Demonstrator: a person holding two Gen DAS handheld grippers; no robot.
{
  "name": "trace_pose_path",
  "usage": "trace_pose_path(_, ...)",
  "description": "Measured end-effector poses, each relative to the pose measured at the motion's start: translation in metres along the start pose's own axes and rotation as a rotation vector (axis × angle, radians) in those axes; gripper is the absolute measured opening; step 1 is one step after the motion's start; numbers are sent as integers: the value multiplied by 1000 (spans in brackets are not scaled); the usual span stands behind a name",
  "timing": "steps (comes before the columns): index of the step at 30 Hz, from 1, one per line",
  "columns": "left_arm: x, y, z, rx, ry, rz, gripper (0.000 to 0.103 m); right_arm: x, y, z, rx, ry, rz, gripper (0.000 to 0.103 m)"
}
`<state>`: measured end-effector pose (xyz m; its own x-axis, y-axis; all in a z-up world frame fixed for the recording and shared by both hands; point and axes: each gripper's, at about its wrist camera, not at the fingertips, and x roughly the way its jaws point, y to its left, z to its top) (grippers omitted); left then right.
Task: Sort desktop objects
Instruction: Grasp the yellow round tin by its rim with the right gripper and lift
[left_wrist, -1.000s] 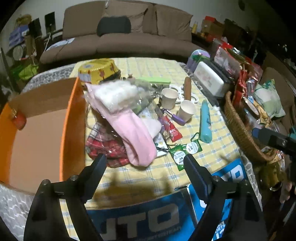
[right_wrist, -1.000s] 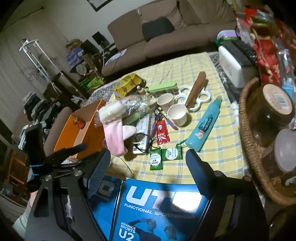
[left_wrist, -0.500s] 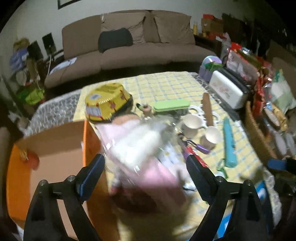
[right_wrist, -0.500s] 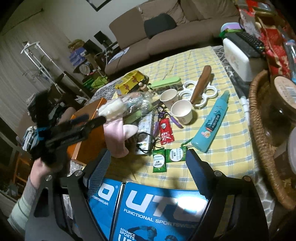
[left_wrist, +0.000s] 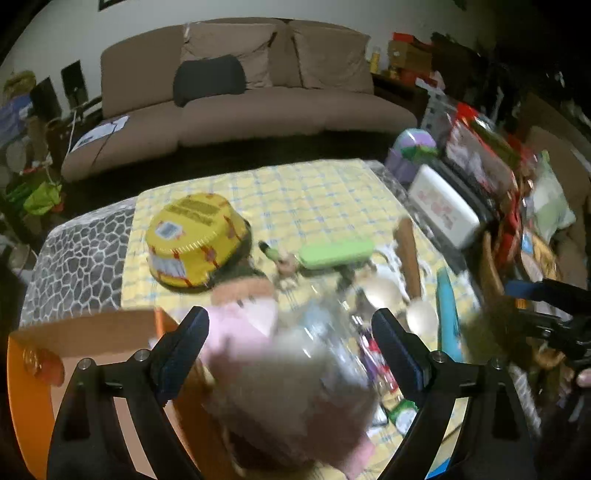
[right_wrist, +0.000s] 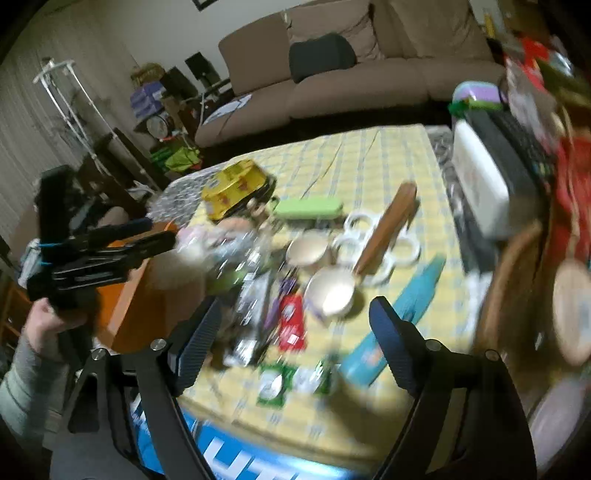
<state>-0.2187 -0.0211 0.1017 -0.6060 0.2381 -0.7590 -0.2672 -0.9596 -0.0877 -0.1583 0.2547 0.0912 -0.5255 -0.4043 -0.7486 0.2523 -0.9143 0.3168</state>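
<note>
**Both tongs apart over a crowded desk**

Left wrist view showed our left tongs (left_wrist: 290, 341) spread wide, nothing pressed between the pads. Under and between them lay a blurred heap: a pink cloth (left_wrist: 236, 332) and a clear plastic bag (left_wrist: 325, 332), both too smeared for us to tell whether the fingers touched them. Left of that heap sat the orange box (left_wrist: 29, 387) with its brown cardboard flap, at the desk's near left corner. Beyond the heap a yellow bowl (left_wrist: 195, 240) rested upside down on the yellow checked cloth (left_wrist: 314, 192), and just right of it lay a green case (left_wrist: 336, 253). A wooden handle (left_wrist: 408, 254), two paper cups (left_wrist: 384, 291) and a teal tube (left_wrist: 447, 317) lay further right, with a white box (left_wrist: 443, 206) along the desk's right edge.

From the right wrist view, our right tongs (right_wrist: 291, 336) also stood apart and held nothing; their jaws had just been closing a little, with only open air between them. Below them lay a red sachet (right_wrist: 291, 325), two green sachets (right_wrist: 273, 384) and a blue printed package (right_wrist: 236, 454) at the near edge. We saw our left hand (right_wrist: 48, 325) at the left of this view, gripping its tool above the orange box. A wicker basket (right_wrist: 517, 280) stood at the right.
</note>
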Motion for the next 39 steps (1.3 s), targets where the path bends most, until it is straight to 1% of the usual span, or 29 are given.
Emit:
trace_pose_path(3,3,28,27,-24,-7,36,92,13,-2,29,-30,10,-22,77)
trace_pose_path(5,9,46,42,-24,4,65,93,23,0,48,-46,16,0,77)
trace_pose_path(7,22,68,54,-40,52,93,93,32,1,65,-49,23,27,77)
trace_pose_path(8,32,81,59,-62,84,102,93,39,1,75,-34,32,55,77)
trace_pose_path(9,38,90,62,-81,102,104,93,48,2,82,-14,43,86,77)
trace_pose_path(11,57,115,68,-138,153,100,93,72,1,101,59,73,182,77)
trace_pose_path(12,68,130,70,-172,181,100,93,86,0,109,99,88,226,77)
trace_pose_path(13,73,139,70,-194,192,92,93,103,0,118,138,111,264,77)
trace_pose_path(15,91,164,70,-262,226,65,93,136,0,129,210,143,302,76)
trace_pose_path(19,121,195,69,-332,261,28,93,209,-6,143,378,197,397,76)
trace_pose_path(20,127,200,70,-344,268,16,93,222,-6,145,404,196,399,75)
trace_pose_path(22,143,207,71,-380,275,-31,93,249,-1,150,419,204,393,75)
trace_pose_path(23,149,209,72,-391,280,-44,93,261,3,153,408,218,388,75)
trace_pose_path(25,164,211,73,-412,298,-73,93,286,11,159,379,253,352,75)
trace_pose_path(27,175,211,74,-412,314,-85,93,305,14,158,389,277,327,75)
trace_pose_path(29,183,211,76,-413,323,-96,93,322,15,157,419,293,342,75)
trace_pose_path(32,191,212,75,-454,336,-164,93,341,24,158,413,313,362,76)
trace_pose_path(33,196,212,72,-474,355,-188,93,345,27,158,405,316,354,76)
trace_pose_path(35,205,210,67,-482,378,-206,93,350,29,157,415,322,361,76)
trace_pose_path(36,209,209,63,-477,384,-187,94,352,30,157,419,323,346,68)
trace_pose_path(37,210,209,61,-488,381,-199,94,354,29,158,415,327,325,65)
trace_pose_path(39,210,211,60,-501,377,-215,94,351,30,162,408,317,323,63)
